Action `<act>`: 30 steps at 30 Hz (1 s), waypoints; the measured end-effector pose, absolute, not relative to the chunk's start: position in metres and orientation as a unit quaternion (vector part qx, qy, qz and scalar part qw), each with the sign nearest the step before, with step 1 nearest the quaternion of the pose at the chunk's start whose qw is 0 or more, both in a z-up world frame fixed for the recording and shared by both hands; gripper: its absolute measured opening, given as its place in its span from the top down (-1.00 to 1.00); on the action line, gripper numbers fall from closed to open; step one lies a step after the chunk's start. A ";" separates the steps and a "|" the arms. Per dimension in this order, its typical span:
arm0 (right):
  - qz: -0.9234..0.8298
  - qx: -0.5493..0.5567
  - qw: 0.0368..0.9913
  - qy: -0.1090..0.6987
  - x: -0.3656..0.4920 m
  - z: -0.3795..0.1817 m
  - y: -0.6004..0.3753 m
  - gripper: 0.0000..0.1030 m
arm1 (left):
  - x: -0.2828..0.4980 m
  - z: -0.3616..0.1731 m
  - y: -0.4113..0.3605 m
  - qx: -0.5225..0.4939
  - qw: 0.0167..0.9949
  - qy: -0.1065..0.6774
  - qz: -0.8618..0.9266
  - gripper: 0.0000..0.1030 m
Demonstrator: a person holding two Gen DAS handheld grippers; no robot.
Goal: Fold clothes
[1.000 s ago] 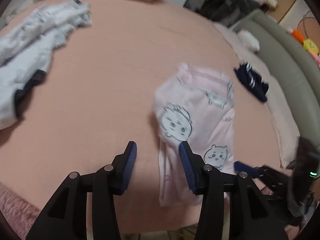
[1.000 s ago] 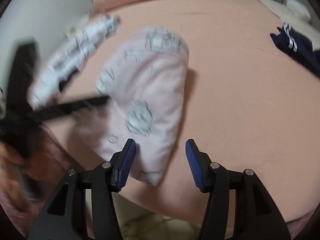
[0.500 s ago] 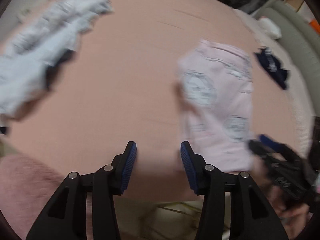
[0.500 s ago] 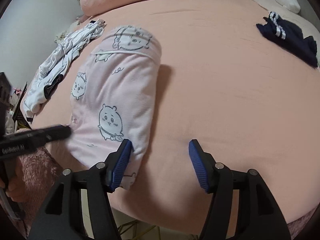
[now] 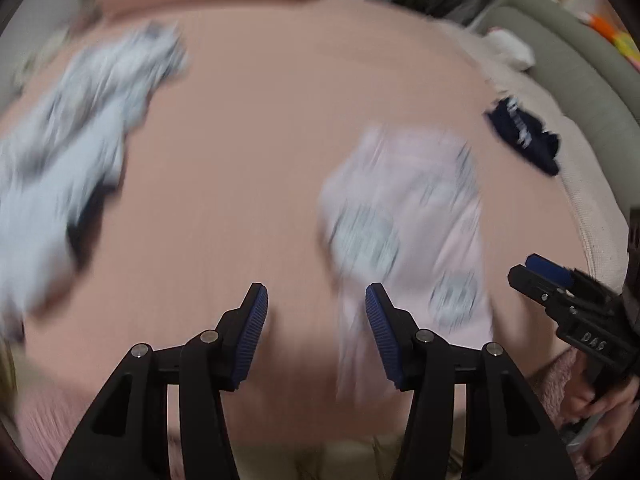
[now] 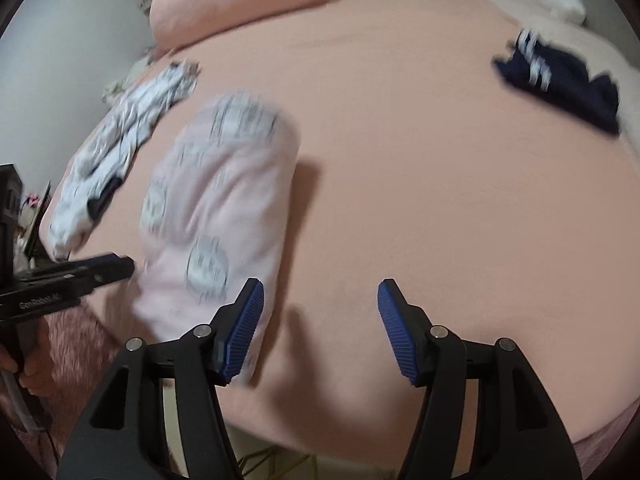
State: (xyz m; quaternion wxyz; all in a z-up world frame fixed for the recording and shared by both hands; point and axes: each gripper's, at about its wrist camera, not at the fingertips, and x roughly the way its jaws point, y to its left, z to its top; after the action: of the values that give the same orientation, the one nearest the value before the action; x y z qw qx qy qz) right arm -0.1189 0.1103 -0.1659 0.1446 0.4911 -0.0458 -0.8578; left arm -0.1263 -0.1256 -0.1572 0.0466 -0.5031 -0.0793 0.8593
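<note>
Both claws, left claw [image 5: 316, 328] and right claw [image 6: 320, 326], spread, empty, above pink garment [image 6: 224, 208] (folded).

Folded garment [image 6: 216, 216] lies on the bed [image 6: 400, 200], near the front edge. Behind it and to its left, a crumpled garment [image 6: 120, 152] sprawls toward the bed's left side. Far off to the right, well apart from both, a small bundle [image 6: 560, 84] sits near the bed's right edge. A pillow [image 6: 248, 12] lies at the back. Left gripper [image 5: 316, 332] hangs just left of the folded garment, right gripper [image 6: 320, 324] just right of it, nothing between either pair of jaws.
</note>
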 end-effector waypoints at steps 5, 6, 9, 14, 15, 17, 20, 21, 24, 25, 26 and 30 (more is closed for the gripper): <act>-0.869 0.457 0.182 -0.050 -0.167 -0.142 0.093 -0.18 | -0.172 -0.154 -0.126 -0.461 0.131 -0.098 0.872 -0.03; -0.870 0.457 0.182 -0.038 -0.177 -0.144 0.085 -0.18 | -0.183 -0.162 -0.122 -0.465 0.139 -0.103 0.868 -0.03; -0.858 0.486 0.165 -0.010 -0.206 -0.169 0.064 -0.14 | -0.202 -0.203 -0.131 -0.499 0.130 -0.136 0.846 0.02; -0.847 0.507 0.149 -0.060 -0.220 -0.199 0.076 -0.31 | -0.188 -0.212 -0.150 -0.507 0.116 -0.143 0.842 -0.08; -0.849 0.505 0.146 -0.060 -0.218 -0.198 0.079 -0.31 | -0.184 -0.214 -0.152 -0.511 0.100 -0.141 0.842 -0.08; -0.851 0.502 0.140 -0.064 -0.217 -0.195 0.084 -0.31 | -0.178 -0.217 -0.159 -0.513 0.094 -0.159 0.839 -0.06; -0.849 0.498 0.150 -0.095 -0.207 -0.179 0.102 -0.27 | -0.172 -0.204 -0.163 -0.491 0.107 -0.182 0.845 0.01; -0.852 0.491 0.158 -0.089 -0.201 -0.171 0.103 -0.25 | -0.169 -0.199 -0.160 -0.481 0.113 -0.180 0.851 0.01; -0.865 0.470 0.166 -0.051 -0.191 -0.152 0.090 -0.25 | -0.165 -0.197 -0.147 -0.480 0.137 -0.185 0.846 0.01; -0.865 0.475 0.158 -0.035 -0.191 -0.153 0.085 -0.25 | -0.166 -0.202 -0.141 -0.494 0.135 -0.174 0.841 0.01; -0.861 0.486 0.149 -0.021 -0.194 -0.158 0.082 -0.24 | -0.167 -0.207 -0.140 -0.510 0.120 -0.148 0.839 0.01; -0.842 0.523 0.130 -0.042 -0.208 -0.178 0.093 -0.30 | -0.165 -0.206 -0.163 -0.518 0.089 -0.165 0.835 -0.04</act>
State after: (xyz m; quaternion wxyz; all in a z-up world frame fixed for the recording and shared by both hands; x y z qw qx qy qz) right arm -0.2080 0.0925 -0.1784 0.1299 0.5227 -0.0417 -0.8415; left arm -0.1650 -0.1633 -0.2063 0.0887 -0.5176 -0.1655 0.8347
